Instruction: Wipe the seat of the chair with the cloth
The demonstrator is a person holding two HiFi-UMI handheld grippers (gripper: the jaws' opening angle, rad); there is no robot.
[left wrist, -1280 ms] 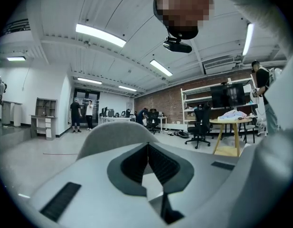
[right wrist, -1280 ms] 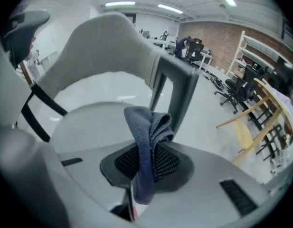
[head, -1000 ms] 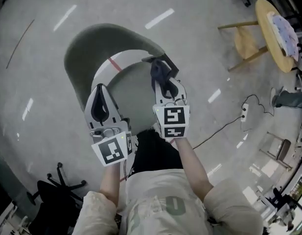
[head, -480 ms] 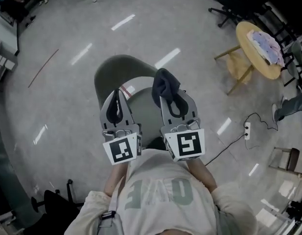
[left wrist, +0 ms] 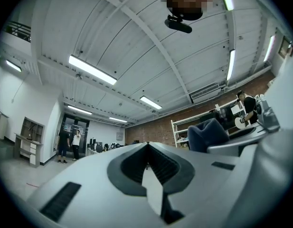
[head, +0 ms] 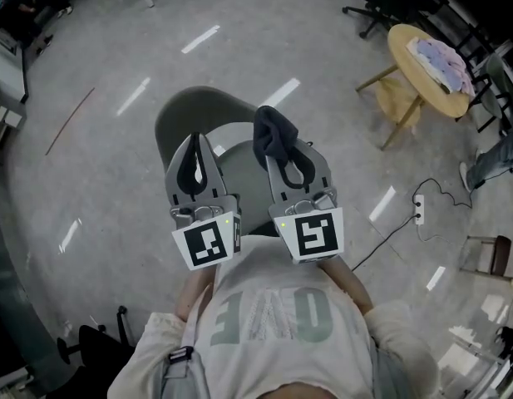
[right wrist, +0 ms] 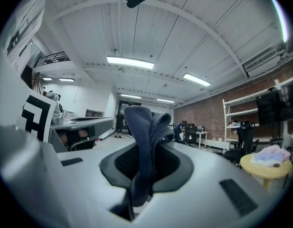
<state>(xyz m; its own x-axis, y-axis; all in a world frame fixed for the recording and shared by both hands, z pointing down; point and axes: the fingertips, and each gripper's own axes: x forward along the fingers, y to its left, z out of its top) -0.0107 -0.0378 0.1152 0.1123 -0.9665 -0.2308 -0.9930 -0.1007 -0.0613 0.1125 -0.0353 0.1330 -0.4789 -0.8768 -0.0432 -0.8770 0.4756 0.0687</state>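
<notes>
The right gripper (head: 281, 158) is clamped on the dark blue cloth (head: 272, 133), and the cloth sticks out past the jaw tips, over the far right part of the seat (head: 239, 173) of the grey chair (head: 180, 115). The left gripper (head: 196, 144) is just beside it on the left, with jaws together and nothing between them

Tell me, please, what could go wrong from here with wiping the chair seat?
1. The cloth is pinched in a bunch between the fingers of the right gripper, so it could slip out or wipe only a narrow strip of the seat.
2. The left gripper, shut and empty, hangs close beside it, so they might knock together going down.
</notes>
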